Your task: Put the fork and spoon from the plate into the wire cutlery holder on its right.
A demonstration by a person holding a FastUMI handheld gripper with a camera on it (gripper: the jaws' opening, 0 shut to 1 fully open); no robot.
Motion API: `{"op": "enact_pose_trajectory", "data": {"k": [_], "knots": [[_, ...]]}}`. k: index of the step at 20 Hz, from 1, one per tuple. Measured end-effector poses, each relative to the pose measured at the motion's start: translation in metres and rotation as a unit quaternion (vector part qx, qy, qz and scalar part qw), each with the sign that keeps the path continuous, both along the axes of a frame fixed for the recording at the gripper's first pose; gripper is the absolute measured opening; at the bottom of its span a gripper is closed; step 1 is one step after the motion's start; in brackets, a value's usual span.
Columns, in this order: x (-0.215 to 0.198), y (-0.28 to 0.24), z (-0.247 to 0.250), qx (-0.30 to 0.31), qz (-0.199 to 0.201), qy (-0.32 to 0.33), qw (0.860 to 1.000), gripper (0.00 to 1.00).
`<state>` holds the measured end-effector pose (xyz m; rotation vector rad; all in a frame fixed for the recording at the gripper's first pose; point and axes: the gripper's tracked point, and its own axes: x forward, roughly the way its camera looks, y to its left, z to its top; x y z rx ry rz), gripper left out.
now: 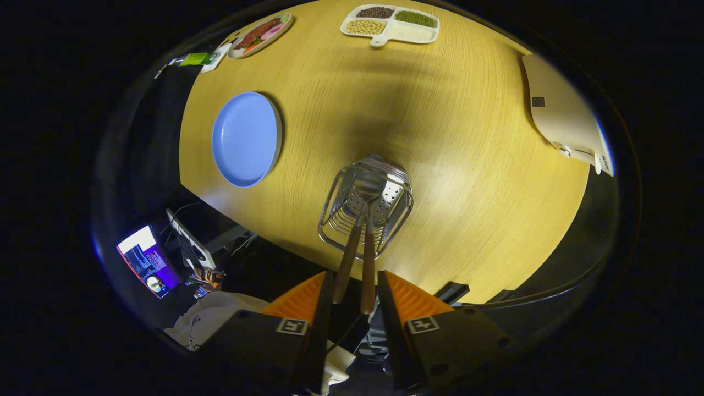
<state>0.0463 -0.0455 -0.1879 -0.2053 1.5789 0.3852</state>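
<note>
Seen from above the round wooden table [467,165]: fork [367,275] and spoon [347,264] standing side by side in the wire cutlery holder [366,206], heads down in the basket, wooden handles leaning up toward the camera; blue plate [246,138] lying bare, well apart on the far side of the holder. Gripper [355,300] parted, fingers flanking both handle ends with a gap on each side, holding nothing. Release apparently made; best finished by drawing straight back along the handles, fingers kept wide, without brushing either tip or tipping the light basket; no sideways swing until well above the handles. Beyond: divided tray of beans [391,25], dish of food [259,34], pale board [561,113] at the table edge.
</note>
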Motion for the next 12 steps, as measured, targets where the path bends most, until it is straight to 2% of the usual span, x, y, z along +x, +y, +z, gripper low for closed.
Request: {"op": "enact_pose_trajectory", "data": {"k": [1, 2, 3, 5, 12], "knots": [[0.000, 0.004, 0.006, 0.011, -0.003, -0.014, 1.000, 0.67], [-0.001, 0.008, 0.012, 0.024, -0.004, -0.026, 0.999, 0.68], [-0.001, 0.008, 0.018, 0.035, -0.005, -0.038, 0.999, 0.85], [-0.008, 0.013, 0.028, 0.053, -0.005, -0.068, 0.996, 0.98], [-0.023, 0.039, 0.078, 0.118, -0.033, -0.217, 0.968, 0.99]]}}
